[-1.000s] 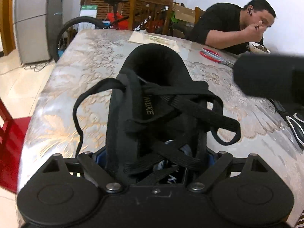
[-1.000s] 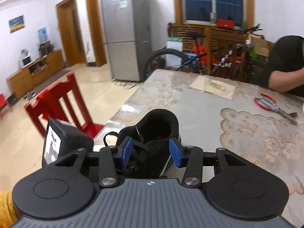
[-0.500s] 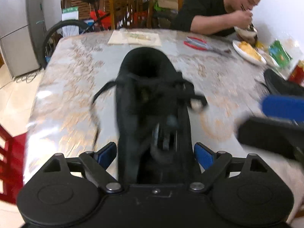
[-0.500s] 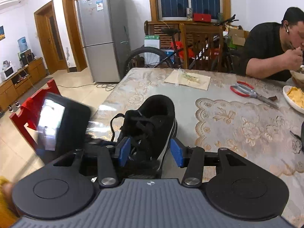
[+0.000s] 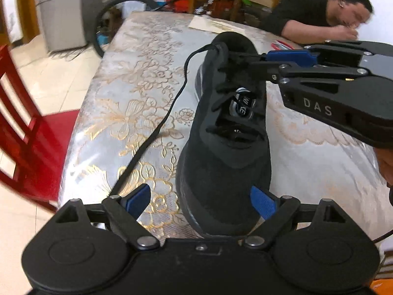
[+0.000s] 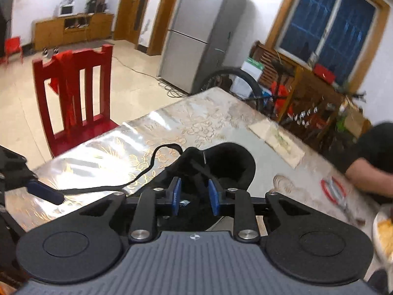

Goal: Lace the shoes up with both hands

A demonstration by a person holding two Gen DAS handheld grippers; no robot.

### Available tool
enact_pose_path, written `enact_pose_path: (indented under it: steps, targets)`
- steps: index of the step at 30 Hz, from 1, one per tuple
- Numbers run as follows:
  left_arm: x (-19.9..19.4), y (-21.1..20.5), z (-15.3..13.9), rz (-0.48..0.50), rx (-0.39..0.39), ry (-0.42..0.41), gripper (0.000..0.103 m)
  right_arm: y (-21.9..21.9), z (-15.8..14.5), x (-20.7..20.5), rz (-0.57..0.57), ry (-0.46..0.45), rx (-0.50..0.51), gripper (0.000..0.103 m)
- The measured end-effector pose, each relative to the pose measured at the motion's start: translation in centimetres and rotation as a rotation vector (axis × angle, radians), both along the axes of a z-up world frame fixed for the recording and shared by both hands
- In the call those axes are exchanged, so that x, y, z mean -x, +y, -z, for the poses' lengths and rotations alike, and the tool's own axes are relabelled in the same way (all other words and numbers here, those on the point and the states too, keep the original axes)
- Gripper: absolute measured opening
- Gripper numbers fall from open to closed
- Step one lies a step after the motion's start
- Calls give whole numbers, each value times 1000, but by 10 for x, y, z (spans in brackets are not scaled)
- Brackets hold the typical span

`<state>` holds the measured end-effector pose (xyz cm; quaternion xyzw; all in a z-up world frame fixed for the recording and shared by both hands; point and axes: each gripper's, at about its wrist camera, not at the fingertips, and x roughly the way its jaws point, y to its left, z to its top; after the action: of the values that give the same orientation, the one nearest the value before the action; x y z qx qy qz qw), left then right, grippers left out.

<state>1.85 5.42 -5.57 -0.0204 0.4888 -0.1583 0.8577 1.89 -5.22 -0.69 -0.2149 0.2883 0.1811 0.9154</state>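
- left view: one shoe (image 5: 221,127) lies on the table (image 5: 127,91), long axis straight away from the left gripper (image 5: 200,202), toe between its wide-open, empty jaws. one loose lace (image 5: 157,127) trails left. right gripper (image 5: 260,60) reaches in from the right at the collar, nearer the lace crossings.
- right view: right gripper (image 6: 194,194) jaws closing, lace strand (image 6: 200,182) between the pads; grip not confirmed. one shoe (image 6: 221,162), one chair (image 6: 73,93).

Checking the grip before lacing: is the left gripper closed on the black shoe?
No, the left gripper stands wide open, its blue pads either side of the black shoe's toe.
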Motion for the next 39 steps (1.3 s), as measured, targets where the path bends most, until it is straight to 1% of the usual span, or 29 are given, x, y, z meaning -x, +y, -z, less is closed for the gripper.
enact_pose_path:
  steps: [1,4,5,6,7,8,9,11,12,13,14,15,16,17,18,20,21,23,25,26,27,28,29,30,32,34,36,38,39]
  targets:
    - [1,-3,2,-25,8,9,89,-2,1,-3,-28,6,10,27]
    - [2,-11,3,-123,27,22,90,-5,9,-9,-136,-5,76,3]
    - [3,-15,4,-158,31,28,90,-10,7,-8,-192,1,58,3]
    - [4,-19,5,-189,36,32,90,-18,-1,-4,-290,41,-15,2]
    - [5,-24,5,-212,38,37,90,-29,-12,5,-431,96,-112,3]
    - [8,-28,5,-232,32,40,90,-39,-22,16,-561,135,-164,2]
    - [12,-33,4,-254,23,37,90,-47,-28,25,-660,168,-171,1]
    - [19,-43,3,-273,-28,40,89,-65,-33,36,-822,293,-161,1]
    - [26,-49,1,-275,-70,35,89,-74,-33,37,-845,316,-154,5]
    - [34,-54,0,-278,-105,30,89,-81,-33,36,-845,318,-136,14]
    - [41,-57,-3,-284,-121,24,89,-88,-32,35,-839,315,-122,25]
    - [48,-58,-7,-294,-126,19,89,-94,-31,31,-807,298,-130,31]
    - [54,-59,-11,-303,-131,14,89,-99,-30,25,-761,278,-151,41]
    - [59,-59,-15,-314,-133,4,89,-104,-29,20,-711,260,-173,45]
    - [62,-57,-21,-327,-136,-12,89,-109,-27,12,-641,249,-203,45]
    - [56,-51,-28,-340,-157,-38,89,-115,-16,-11,-405,261,-248,55]
    - [50,-48,-30,-333,-165,-48,89,-119,-7,-22,-265,276,-249,54]
    - [36,-44,-28,-293,-170,-62,89,-123,13,-39,-74,310,-202,42]
    - [21,-41,-20,-231,-141,-36,89,-126,28,-54,-41,367,-216,39]
    - [17,-41,-18,-198,-98,-23,89,-127,35,-61,-26,398,-232,39]
    - [13,-41,-15,-174,-59,-1,88,-129,39,-67,-20,441,-286,39]
    - [11,-44,-12,-159,-45,18,91,-129,42,-72,-10,481,-349,39]
    - [11,-49,-9,-144,-62,19,91,-129,43,-78,0,512,-420,36]
    - [12,-56,-7,-124,-95,8,91,-126,45,-82,17,522,-457,35]
    - [16,-70,-4,-65,-113,0,93,-115,46,-88,45,489,-473,35]
    - [18,-81,-5,-16,-96,4,89,-116,41,-91,65,437,-506,36]
    - [21,-88,-5,-8,-100,-9,88,-122,33,-87,63,458,-567,36]
    - [22,-88,-7,-7,-97,-11,88,-126,27,-79,36,465,-611,43]
    - [24,-87,-8,-1,-93,-12,88,-124,25,-74,15,454,-614,44]
